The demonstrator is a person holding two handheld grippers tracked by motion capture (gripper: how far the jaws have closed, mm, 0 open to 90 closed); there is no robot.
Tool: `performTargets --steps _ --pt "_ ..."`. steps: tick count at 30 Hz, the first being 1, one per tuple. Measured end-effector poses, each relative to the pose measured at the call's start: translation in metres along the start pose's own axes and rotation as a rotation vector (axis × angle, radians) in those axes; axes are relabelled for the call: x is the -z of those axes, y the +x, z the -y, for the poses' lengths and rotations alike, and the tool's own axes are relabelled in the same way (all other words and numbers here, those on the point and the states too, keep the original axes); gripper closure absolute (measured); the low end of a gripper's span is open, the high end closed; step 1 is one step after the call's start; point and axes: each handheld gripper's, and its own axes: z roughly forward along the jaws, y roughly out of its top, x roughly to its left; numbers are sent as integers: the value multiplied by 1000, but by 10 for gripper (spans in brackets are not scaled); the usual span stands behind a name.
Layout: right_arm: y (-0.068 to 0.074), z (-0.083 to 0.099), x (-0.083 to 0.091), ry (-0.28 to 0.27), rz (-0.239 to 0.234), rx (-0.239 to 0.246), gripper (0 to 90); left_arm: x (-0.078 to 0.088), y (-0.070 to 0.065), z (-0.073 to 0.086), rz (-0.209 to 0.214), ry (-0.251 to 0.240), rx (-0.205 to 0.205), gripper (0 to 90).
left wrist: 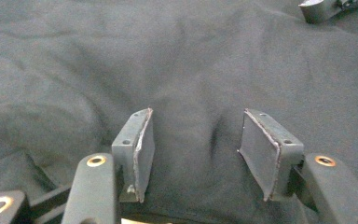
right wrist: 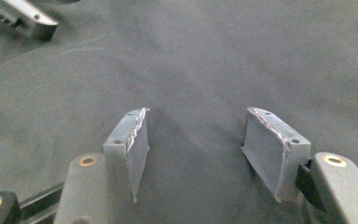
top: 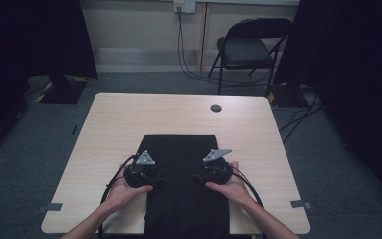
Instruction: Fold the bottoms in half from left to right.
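I hold two tools: my left hand-held gripper (top: 154,179) and my right hand-held gripper (top: 201,177), each with its jaws spread and nothing pinched between them. One black cloth (top: 184,199) lies flat on the near middle of the counter (top: 119,114), under both. Its near edge is cut off at the frame's bottom, and its folds are hard to make out in the dimness.

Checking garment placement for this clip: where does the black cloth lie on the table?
In the high view the black cloth lies on the near middle of the table, draped over its near edge, with the left gripper and right gripper at its sides.
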Motion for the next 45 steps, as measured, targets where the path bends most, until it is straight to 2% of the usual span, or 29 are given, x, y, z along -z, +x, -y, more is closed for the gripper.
performTargets --steps 1,2,3,4,5,7,8,10,11,13,15,17,20,21,23,25,27,29,32,33,34,35,36,37,38,40,42,45 --pt "-3 -1 1 -13 8 7 372 1 4 -3 -5 -12 19 435" --pt "-8 -3 2 -39 37 0 348 2 9 -7 -8 -25 34 429" --pt "-16 -6 3 -65 58 -23 321 3 16 -11 -19 -32 43 429" --pt "-26 -11 3 -89 84 -56 282 2 24 -17 -52 -47 54 429" --pt "-38 -17 3 -106 107 -83 272 2 30 -21 -64 -48 56 423" --pt "-56 -27 1 -120 123 -109 264 -1 46 -32 -98 -54 84 399" --pt "-65 -31 -1 -126 150 -109 261 -1 56 -38 -111 -66 94 387" --pt "-81 -38 -5 -147 164 -132 253 -3 68 -44 -151 -89 104 388" --pt "-87 -40 -9 -145 177 -149 237 -6 77 -47 -137 -94 120 382" --pt "-94 -45 -16 -130 182 -140 238 -10 89 -50 -153 -112 145 360" --pt "-98 -47 -22 -105 187 -127 231 -15 99 -50 -160 -90 149 331" --pt "-103 -48 -25 -105 190 -134 231 -21 108 -47 -188 -66 172 300" --pt "-109 -45 -29 -94 183 -159 228 -27 115 -42 -183 -69 224 248" --pt "-111 -43 -31 -83 183 -158 232 -30 115 -42 -182 -71 226 221" --pt "-114 -41 -33 -70 187 -172 241 -33 115 -43 -180 -57 196 241" --pt "-115 -41 -34 -73 184 -186 251 -37 115 -43 -183 -43 201 234" --pt "-113 -41 -36 -52 197 -162 256 -39 116 -41 -187 -57 195 217" --pt "-113 -41 -37 -49 193 -161 264 -39 116 -42 -184 -55 191 216" --pt "-112 -41 -38 -59 204 -158 325 -43 112 -41 -216 -70 165 220" --pt "-111 -42 -39 -59 202 -155 415 -43 110 -41 -206 -79 149 252" --pt "-107 -44 -38 -58 176 -144 525 -43 108 -42 -194 -86 149 322" --pt "-104 -46 -39 -50 180 -128 561 -42 107 -42 -184 -87 146 406" --pt "-102 -46 -39 -49 181 -125 647 -42 107 -42 -177 -91 150 478" --pt "-101 -46 -39 -53 152 -130 692 -40 107 -42 -160 -93 161 574" --pt "-101 -46 -38 -55 147 -140 738 -39 108 -41 -112 -93 178 693" --pt "-102 -44 -37 -65 122 -161 806 -40 106 -41 -88 -97 180 830" --pt "-100 -46 -36 -80 113 -163 827 -40 106 -42 -75 -109 205 847" --pt "-105 -53 -26 -128 97 -194 838 -33 107 -49 -90 -176 254 851"
